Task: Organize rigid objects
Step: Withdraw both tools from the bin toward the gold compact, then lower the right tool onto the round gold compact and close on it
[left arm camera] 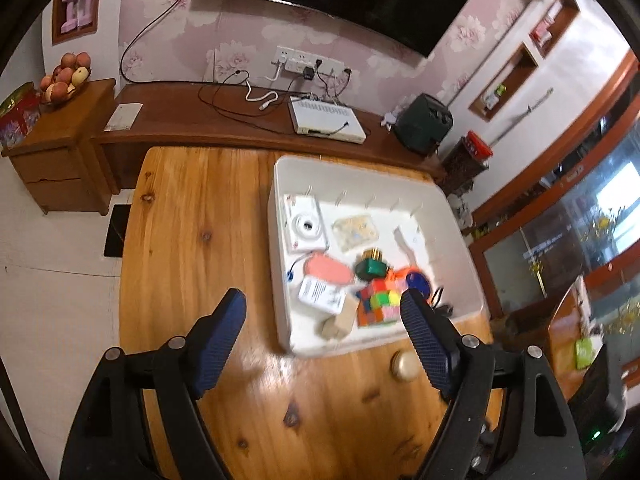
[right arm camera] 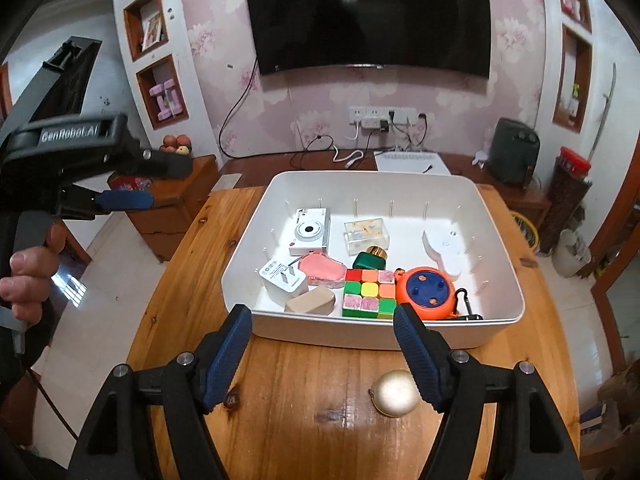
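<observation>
One piece is left outside the white bin (right arm camera: 496, 332): a small round gold-coloured object (right arm camera: 396, 392) sitting on the wooden worktop (right arm camera: 304, 400), just near of the bin's near wall. In the right wrist view it lies low and to the right between the fingers, almost touching the inner face of the right finger (right arm camera: 418, 354), so the right gripper (right arm camera: 322, 344) is off-centre to the left of it and would need to shift right before closing. Its fingers stand wide apart with nothing between the pads.

The left gripper (left arm camera: 324, 328) also has its fingers spread and empty. In the left wrist view the gold piece (left arm camera: 405, 365) shows partly behind its right-hand finger (left arm camera: 428, 340), again on the near side of the bin. Seen from the right camera, the left gripper (right arm camera: 128, 184) is raised well off to the left, past the worktop's left edge, so I judge the right one to be the nearer and better placed.

The object looks like a squat, smooth dome or disc with a dull metallic sheen. Being round, it has no long axis to align with. It seems rigid and slick, so a centred grip matters.

The bin already holds a white camera (right arm camera: 310, 232), a colour cube (right arm camera: 370, 294) and an orange reel (right arm camera: 426, 290), among others.
</observation>
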### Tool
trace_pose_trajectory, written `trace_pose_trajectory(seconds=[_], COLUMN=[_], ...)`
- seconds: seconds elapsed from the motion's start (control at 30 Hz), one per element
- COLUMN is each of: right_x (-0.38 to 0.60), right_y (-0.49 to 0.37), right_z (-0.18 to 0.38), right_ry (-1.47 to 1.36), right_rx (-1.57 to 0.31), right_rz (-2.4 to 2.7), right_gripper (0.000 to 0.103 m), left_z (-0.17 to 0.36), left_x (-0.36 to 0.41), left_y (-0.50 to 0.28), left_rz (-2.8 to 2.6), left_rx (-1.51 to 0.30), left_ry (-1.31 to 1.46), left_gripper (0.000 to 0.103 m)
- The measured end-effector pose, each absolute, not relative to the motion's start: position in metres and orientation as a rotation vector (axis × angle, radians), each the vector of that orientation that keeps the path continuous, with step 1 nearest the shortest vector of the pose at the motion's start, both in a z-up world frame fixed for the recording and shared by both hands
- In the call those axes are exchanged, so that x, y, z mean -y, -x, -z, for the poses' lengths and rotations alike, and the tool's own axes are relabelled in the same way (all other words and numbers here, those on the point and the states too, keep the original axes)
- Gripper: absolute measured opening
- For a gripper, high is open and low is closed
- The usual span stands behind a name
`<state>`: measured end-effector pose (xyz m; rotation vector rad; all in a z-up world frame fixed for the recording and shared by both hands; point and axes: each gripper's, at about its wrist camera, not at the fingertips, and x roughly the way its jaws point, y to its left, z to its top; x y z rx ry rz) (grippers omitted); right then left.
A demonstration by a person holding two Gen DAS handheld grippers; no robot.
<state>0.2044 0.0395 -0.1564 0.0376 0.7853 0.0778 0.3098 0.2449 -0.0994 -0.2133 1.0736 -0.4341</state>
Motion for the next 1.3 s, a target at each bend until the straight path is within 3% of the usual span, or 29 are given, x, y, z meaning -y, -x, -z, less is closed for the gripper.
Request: trace_pose_trajectory(seconds=[0.4, 1.3], right_x=[-0.039, 0.020], right_y=[-0.183, -0.189], right_z=[0.181, 0.253], right_ry=[0.027, -0.024], right_rx=[-0.840, -0.960], right_rz=[-0.054, -0.111], right_gripper=[0.074, 0.074], left_z=[0.117, 0.071], left_x=[-0.246, -0.205], left_y=[-0.260, -0.194], left_rz=[0.403, 0.250], left_rx=[-1.140, -1.032], left_ry=[0.171, 0.123], left_gripper=[0.082, 0.082])
